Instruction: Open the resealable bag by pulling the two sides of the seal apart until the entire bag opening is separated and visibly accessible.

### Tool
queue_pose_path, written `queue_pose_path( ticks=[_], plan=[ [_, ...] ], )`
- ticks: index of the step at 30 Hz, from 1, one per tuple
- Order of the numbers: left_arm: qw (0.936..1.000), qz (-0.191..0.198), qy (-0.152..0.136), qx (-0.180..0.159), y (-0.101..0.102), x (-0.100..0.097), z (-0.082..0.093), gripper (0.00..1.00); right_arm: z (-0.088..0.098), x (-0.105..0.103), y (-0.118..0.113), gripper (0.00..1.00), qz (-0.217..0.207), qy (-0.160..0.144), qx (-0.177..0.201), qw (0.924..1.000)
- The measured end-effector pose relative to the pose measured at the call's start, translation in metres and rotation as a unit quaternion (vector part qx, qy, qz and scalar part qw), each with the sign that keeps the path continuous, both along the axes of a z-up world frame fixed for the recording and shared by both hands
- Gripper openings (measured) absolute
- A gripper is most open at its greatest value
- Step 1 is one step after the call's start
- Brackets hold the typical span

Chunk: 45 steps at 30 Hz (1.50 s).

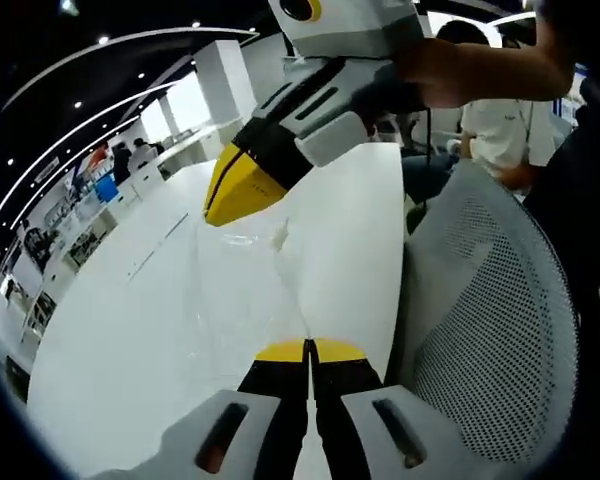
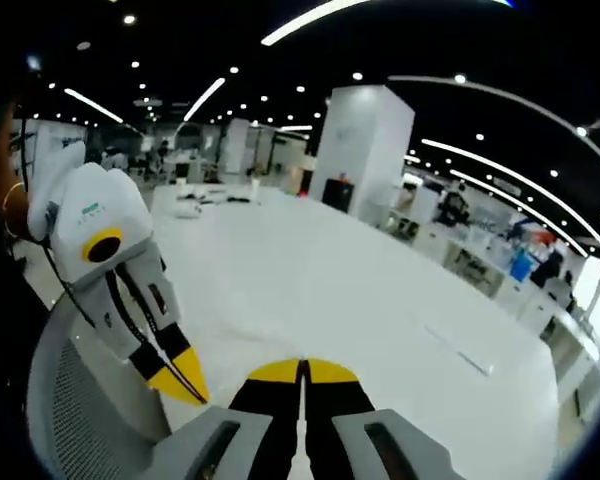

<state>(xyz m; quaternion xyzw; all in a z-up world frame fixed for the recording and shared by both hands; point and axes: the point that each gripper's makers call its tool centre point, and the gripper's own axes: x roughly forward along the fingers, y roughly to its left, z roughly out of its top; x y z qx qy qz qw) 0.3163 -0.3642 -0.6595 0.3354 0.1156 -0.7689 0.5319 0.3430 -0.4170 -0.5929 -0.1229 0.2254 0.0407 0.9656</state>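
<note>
Clear resealable bag stretched between left gripper and right gripper, both jaw pairs closed on film. Slip risked: film thin, glossy, pinched near edges over white table.

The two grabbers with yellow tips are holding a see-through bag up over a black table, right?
Nearly. The table is white, not black, as the left gripper view shows. There the left gripper and right gripper, both yellow-tipped, hold the see-through bag above it.
</note>
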Motion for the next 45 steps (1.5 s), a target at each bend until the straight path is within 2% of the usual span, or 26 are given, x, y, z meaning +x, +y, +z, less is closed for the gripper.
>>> queue_pose_path(
  ticks=[6,14,17,19,22,23,24,26,28,31,34,35,38,41,45],
  plan=[
    [1.0,0.003,0.005,-0.003,-0.001,0.0,0.004,0.0,0.015,0.002,-0.003,0.0,-0.009,-0.021,-0.02,0.9995],
    [0.9991,0.018,0.008,-0.038,-0.012,0.007,0.025,0.0,0.05,0.009,0.001,0.0,0.0,-0.065,-0.066,0.9956],
    [0.9988,0.024,0.014,-0.041,-0.015,0.01,0.026,0.0,0.05,0.01,0.001,0.0,0.006,-0.063,-0.09,0.9939],
    [0.9989,0.028,0.012,-0.035,-0.015,0.012,0.019,0.0,0.043,0.01,0.0,0.0,0.008,-0.055,-0.09,0.9944],
    [0.9993,0.032,0.014,-0.015,-0.013,0.013,0.003,0.0,0.018,0.007,-0.003,0.0,0.011,-0.024,-0.082,0.9963],
    [0.9994,0.03,0.017,-0.002,-0.01,0.011,-0.004,0.0,0.001,0.005,-0.002,0.0,0.014,0.002,-0.059,0.9981],
    [0.9994,0.029,0.017,0.002,-0.009,0.01,-0.008,0.0,-0.007,0.004,-0.005,0.0,0.005,0.007,-0.051,0.9986],
    [0.9995,0.027,0.017,0.004,-0.008,0.007,-0.013,0.0,-0.022,0.001,-0.002,0.0,0.015,0.025,-0.039,0.9988],
    [0.9995,0.022,0.019,0.014,-0.005,0.003,-0.019,0.0,-0.032,-0.001,0.002,0.0,0.019,0.03,-0.033,0.9989],
    [0.9991,0.014,0.02,0.033,0.0,0.0,-0.028,0.0,-0.057,-0.007,0.011,0.0,0.034,0.059,-0.023,0.9974],
    [0.999,0.015,0.021,0.036,0.002,-0.001,-0.03,0.0,-0.074,-0.012,0.013,0.0,0.033,0.075,-0.019,0.9964],
    [0.9988,0.028,0.019,0.035,0.006,0.004,-0.028,0.0,-0.087,-0.017,0.013,0.0,0.03,0.09,-0.015,0.9954],
    [0.9973,0.065,0.017,0.03,0.014,0.02,-0.024,0.01,-0.096,-0.021,0.013,0.0,0.025,0.096,-0.011,0.995],
    [0.994,0.103,0.031,0.019,0.025,0.036,-0.016,0.02,-0.103,-0.023,0.008,0.0,0.021,0.103,-0.026,0.9941],
    [0.9864,0.152,0.063,0.006,0.043,0.057,-0.007,0.07,-0.106,-0.021,-0.001,0.0,0.012,0.101,-0.033,0.9942]
  ],
)
